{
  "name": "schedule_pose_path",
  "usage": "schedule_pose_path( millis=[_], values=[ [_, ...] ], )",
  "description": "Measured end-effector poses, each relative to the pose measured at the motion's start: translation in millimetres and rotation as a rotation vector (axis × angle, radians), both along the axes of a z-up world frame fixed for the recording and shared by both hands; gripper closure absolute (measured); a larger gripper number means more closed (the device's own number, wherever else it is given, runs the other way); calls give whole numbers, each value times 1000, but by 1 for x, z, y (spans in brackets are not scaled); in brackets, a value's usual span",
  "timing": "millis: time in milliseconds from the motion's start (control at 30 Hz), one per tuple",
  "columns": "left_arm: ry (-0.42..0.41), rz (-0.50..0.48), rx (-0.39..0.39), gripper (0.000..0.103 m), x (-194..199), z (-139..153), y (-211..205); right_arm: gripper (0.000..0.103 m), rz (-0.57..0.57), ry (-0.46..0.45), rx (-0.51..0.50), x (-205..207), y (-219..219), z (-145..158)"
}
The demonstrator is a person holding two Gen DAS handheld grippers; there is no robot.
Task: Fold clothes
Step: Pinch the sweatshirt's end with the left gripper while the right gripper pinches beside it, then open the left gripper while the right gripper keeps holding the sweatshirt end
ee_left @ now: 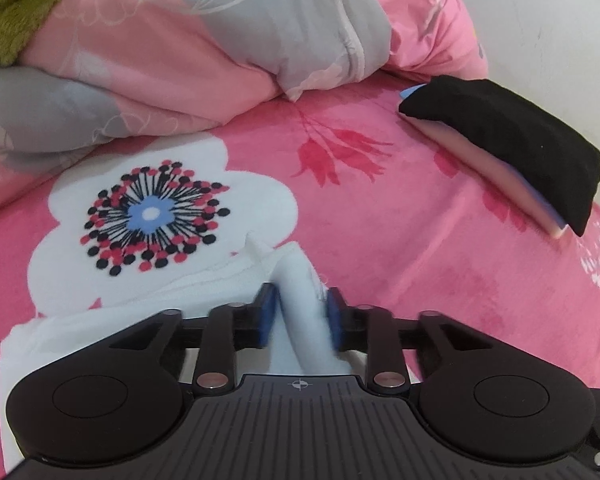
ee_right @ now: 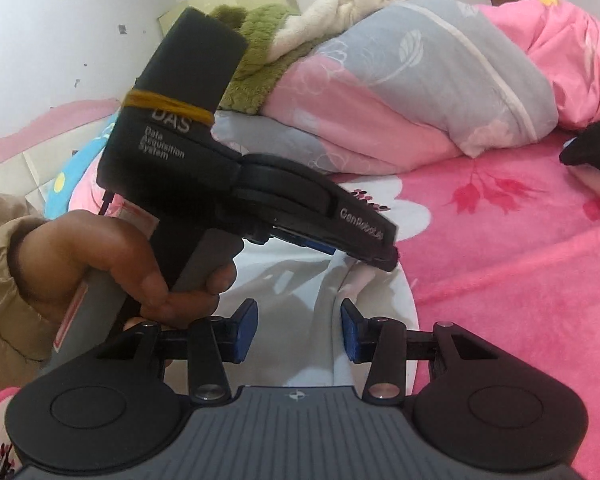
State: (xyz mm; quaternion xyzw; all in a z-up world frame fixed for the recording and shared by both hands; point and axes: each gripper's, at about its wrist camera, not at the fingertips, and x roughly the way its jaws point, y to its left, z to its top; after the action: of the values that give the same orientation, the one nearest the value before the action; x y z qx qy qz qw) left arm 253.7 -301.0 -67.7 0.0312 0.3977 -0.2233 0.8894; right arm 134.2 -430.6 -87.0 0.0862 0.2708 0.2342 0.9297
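Left wrist view: left gripper (ee_left: 300, 312) pinching white garment (ee_left: 296, 280) mid-bed, unfolded. Right gripper (ee_right: 299, 330) open above it. Black folded piece (ee_left: 508, 144) stacked at bed's (ee_left: 420, 240) far right edge.

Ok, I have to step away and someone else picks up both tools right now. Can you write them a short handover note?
Left hand-held gripper: shut on a raised fold of the white garment, low over the bed.
Right hand-held gripper: open, holding nothing, hovering above the same white garment.
The garment lies on the pink flowered blanket, partly bunched.
Done: a folded stack with a black garment on top sits by the wall.
Left: finish folding the white garment, then probably add it to that stack.
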Motion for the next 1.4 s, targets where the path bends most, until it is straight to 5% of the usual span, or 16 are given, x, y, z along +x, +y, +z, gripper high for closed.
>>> schedule_pose_path(
  millis=[367,500,733,1100,1400],
  values=[
    [-65,90,-126,92,-17,19,23,58,-99,64,97,-21,-32,-12],
    [-98,104,-139,92,-23,31,23,88,-82,92,163,-24,-33,-17],
    [-102,131,-142,92,-12,35,23,90,-70,104,290,-17,-44,-5],
    [-61,121,-82,92,2,2,5,90,-104,207,400,1,-61,-40],
    [-70,112,-232,83,4,6,21,90,-123,221,434,-1,-67,-47]
  ],
)
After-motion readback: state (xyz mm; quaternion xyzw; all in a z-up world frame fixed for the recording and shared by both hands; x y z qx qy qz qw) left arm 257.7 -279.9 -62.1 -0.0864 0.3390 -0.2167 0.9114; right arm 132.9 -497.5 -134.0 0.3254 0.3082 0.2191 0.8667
